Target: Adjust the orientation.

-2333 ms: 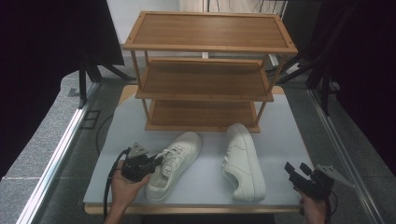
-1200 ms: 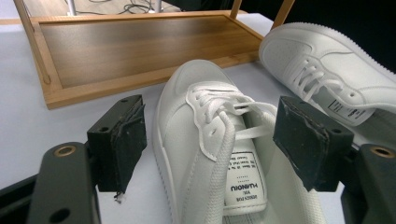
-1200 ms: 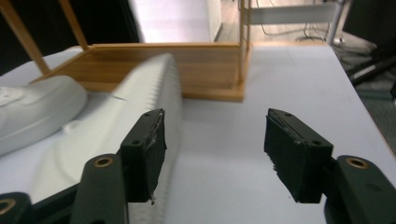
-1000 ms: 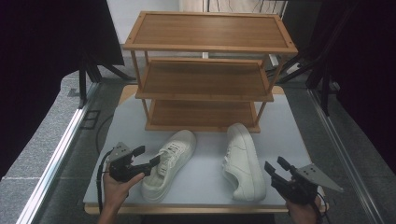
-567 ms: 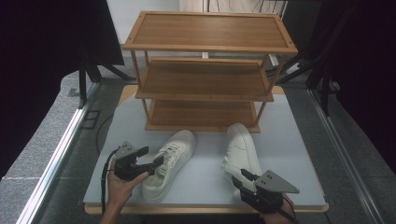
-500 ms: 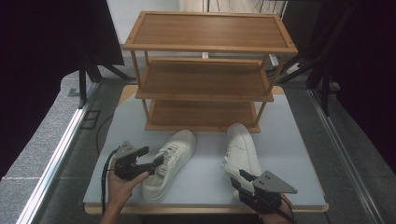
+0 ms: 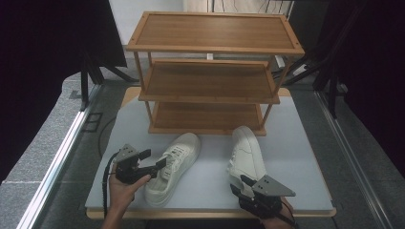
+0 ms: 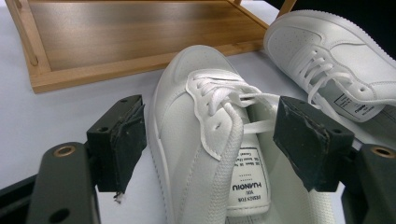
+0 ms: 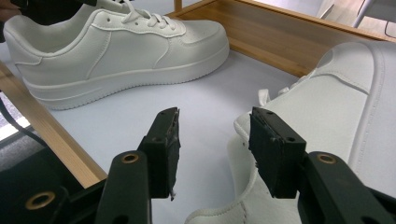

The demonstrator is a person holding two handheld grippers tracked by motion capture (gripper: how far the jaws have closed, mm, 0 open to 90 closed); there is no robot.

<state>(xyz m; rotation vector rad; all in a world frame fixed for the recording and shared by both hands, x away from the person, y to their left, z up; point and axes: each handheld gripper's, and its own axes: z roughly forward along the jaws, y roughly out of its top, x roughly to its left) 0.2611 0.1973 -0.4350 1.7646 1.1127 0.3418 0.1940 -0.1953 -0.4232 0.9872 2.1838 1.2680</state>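
Nearest the person, the right hand-held gripper (image 7: 244,183) sits at the heel of the right sneaker (image 7: 247,155) on the near edge of the desk (image 7: 305,162). Its jaws have just been opening a little and stand half-wide, with the heel collar rising between them; the pads do not press on it. The left hand-held gripper (image 7: 154,163) stands wide, its pads either side of the outer wall and tongue of the left sneaker (image 7: 173,167) without touching.

Both shoes look light, with smooth and probably slightly slippery uppers that are soft at the tongue and laces. The padded heel collar or the side wall by the opening should give the firmest hold; loose laces (image 8: 219,93) would slip or snag.

The two sneakers lie apart, toes pointing away from the person. Just beyond the toes stands the wooden shoe rack (image 7: 210,76), three empty shelves; its lowest shelf lip and corner posts are what a lifted shoe could catch on.
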